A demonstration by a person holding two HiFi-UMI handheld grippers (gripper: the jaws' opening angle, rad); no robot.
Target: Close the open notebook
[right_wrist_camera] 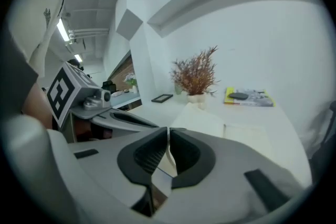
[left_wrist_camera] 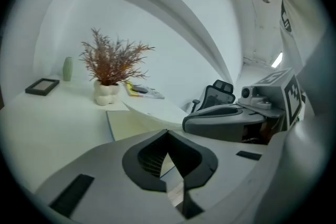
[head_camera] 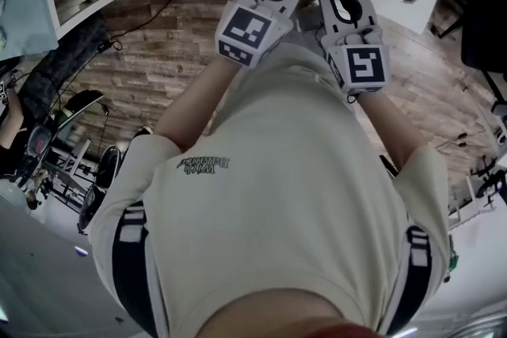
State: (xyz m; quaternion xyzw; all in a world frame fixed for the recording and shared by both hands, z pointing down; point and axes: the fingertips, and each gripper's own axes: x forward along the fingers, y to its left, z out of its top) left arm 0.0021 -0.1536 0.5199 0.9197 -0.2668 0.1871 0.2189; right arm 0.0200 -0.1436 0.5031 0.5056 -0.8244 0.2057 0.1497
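Looking across the white desk (right_wrist_camera: 281, 120), I can see the notebook (right_wrist_camera: 231, 126) lying flat with both cream pages showing, so it is plainly still open and, in my judgement, the closing has not yet begun. It sits in the middle of the desk, just on the near side of a potted dried plant (right_wrist_camera: 195, 77), with a yellow-edged magazine (right_wrist_camera: 249, 97) farther off to the right and a small black picture frame (left_wrist_camera: 42, 86) far off to the left. The person holds both tools up in front of the chest, side by side and close together, well short of the book and above it. The left gripper (left_wrist_camera: 168, 139) has its dark pads pressed together at the tips with nothing caught in them. The right gripper (right_wrist_camera: 169, 139) is the same: its pads are drawn in to a hairline slit, and I can make out no page or cover pinched there. Neither tool touches the notebook. From the right gripper view the left-hand page seems to sit a little raised near the spine, though I cannot say whether that is a lifted leaf or just the way the book lies. All of the job is left, I would say: reaching one side, taking or nudging its edge, and folding it over onto the other half until the book lies shut.
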